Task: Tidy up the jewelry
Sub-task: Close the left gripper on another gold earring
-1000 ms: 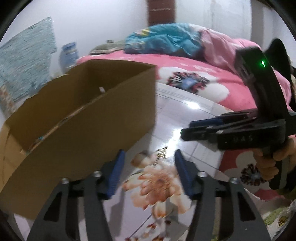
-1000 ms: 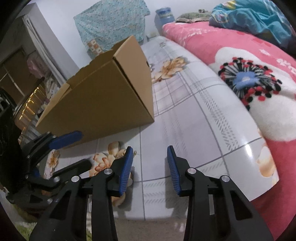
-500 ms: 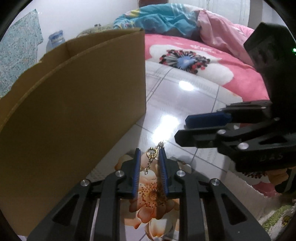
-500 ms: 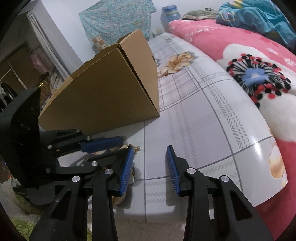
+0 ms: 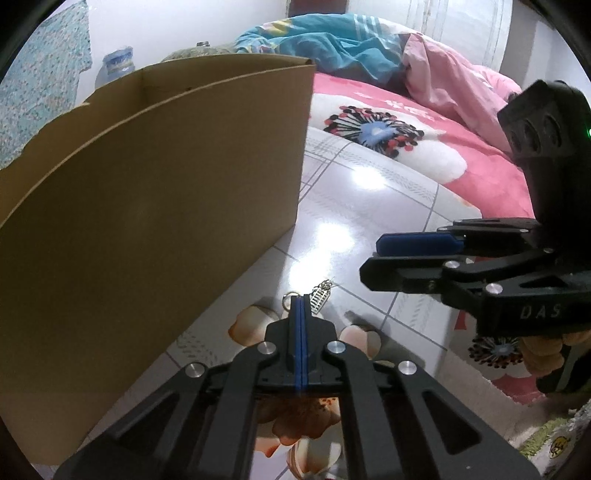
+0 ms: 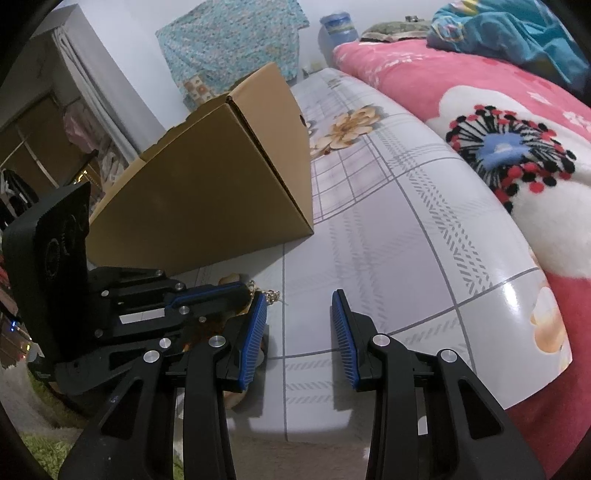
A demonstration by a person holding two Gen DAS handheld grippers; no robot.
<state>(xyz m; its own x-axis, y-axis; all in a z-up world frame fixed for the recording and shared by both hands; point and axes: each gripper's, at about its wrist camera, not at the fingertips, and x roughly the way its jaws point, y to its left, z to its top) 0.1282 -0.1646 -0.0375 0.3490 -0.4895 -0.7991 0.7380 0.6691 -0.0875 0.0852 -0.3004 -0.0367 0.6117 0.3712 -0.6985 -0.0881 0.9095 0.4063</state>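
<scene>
A small gold chain with a ring and a pendant (image 5: 320,296) lies on the glossy tiled floor beside a brown cardboard box (image 5: 147,206). My left gripper (image 5: 300,300) is shut on the chain, with the ring and the pendant sticking out at its tip. In the right wrist view the left gripper (image 6: 248,291) sits at the left with the chain (image 6: 271,294) at its tip. My right gripper (image 6: 298,328) is open and empty, low over the floor just right of the chain. It also shows in the left wrist view (image 5: 376,258).
The cardboard box (image 6: 221,192) stands on the floor to the left. A pink flowered blanket (image 6: 509,155) borders the floor on the right. A green rug (image 6: 40,439) lies at the near left. A blue bottle (image 6: 338,24) stands by the far wall.
My left gripper has moved down to the floor and closed on the chain. My right gripper has stayed open and shifted slightly nearer the chain.
</scene>
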